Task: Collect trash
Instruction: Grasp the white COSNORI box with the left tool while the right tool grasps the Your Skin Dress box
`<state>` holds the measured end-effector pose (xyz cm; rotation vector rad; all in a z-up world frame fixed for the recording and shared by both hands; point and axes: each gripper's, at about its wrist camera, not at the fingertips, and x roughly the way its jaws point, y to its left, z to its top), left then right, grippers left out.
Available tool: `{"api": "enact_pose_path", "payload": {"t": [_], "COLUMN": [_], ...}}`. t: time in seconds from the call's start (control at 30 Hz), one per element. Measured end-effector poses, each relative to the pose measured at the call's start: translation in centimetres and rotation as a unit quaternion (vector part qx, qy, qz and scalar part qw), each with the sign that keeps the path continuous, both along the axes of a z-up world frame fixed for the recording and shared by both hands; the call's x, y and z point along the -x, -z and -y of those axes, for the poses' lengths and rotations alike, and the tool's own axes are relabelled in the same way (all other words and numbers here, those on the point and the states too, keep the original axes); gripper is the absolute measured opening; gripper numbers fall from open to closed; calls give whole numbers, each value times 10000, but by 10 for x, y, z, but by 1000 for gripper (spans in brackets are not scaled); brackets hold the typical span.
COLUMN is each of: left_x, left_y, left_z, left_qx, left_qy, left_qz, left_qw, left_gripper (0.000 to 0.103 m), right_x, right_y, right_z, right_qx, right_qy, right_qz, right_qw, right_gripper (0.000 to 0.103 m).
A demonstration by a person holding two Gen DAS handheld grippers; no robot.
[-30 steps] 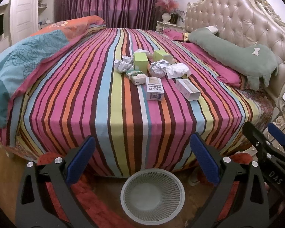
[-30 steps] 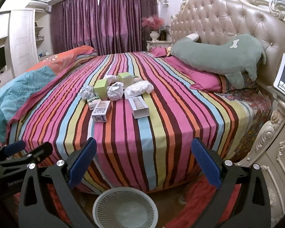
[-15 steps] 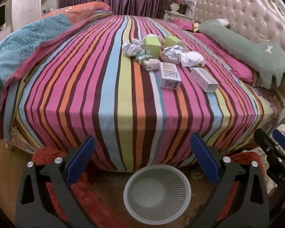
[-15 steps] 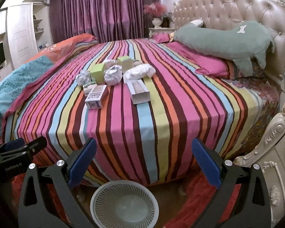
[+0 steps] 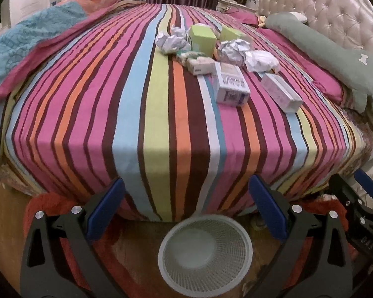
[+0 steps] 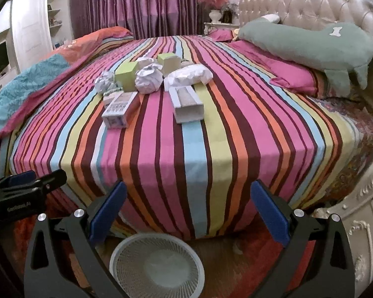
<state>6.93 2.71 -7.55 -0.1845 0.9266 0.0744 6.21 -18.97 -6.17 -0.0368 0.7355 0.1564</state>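
The bed (image 5: 161, 114) with its striped cover fills more of both views than a second ago, so both tools have closed in on it and the first pickup looks near. On the floor at its foot stands the white mesh basket (image 5: 205, 253), empty. The trash lies mid-bed in a cluster: a long white box (image 6: 187, 103), a printed box (image 5: 230, 84), green cartons (image 5: 202, 36) and crumpled paper balls (image 6: 149, 79). The left gripper (image 5: 186, 211) and right gripper (image 6: 187, 211) hover short of the bed, jaws spread wide, holding nothing.
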Motion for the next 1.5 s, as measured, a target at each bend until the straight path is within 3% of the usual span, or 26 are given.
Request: {"api": "enact_pose_path", "payload": {"t": [0.43,0.87,1.17,1.37,1.4,1.47,1.5], "left_x": [-88,-152,-171,-177,-178,-179,-178], "left_y": [-11,5,20,22,21,20,20], "left_z": [20,25,35,36,35,35,35], "left_qx": [319,409,-79,-371,-404,-527,-578], "left_qy": [83,-134,-78,-185,-171,-152,-146], "left_qz": [168,-86,-347,-358,-344,-347,-344], "left_qw": [9993,9990,9993,9985,9984,9979,9976], "left_gripper": [97,97,96,72,65,53,48], "right_x": [-80,-134,-157,-163,-163,-168,-170], "right_y": [6,12,22,31,31,33,34], "right_z": [-2,-4,-16,-26,-26,-25,-24], "right_qx": [147,249,389,555,551,410,315], "right_qy": [-412,-793,-960,-970,-964,-983,-971], "right_qz": [134,184,62,75,78,-39,-125], "right_qw": [9990,9964,9946,9937,9938,9943,9947], "right_gripper": [95,95,95,93,89,67,63]}}
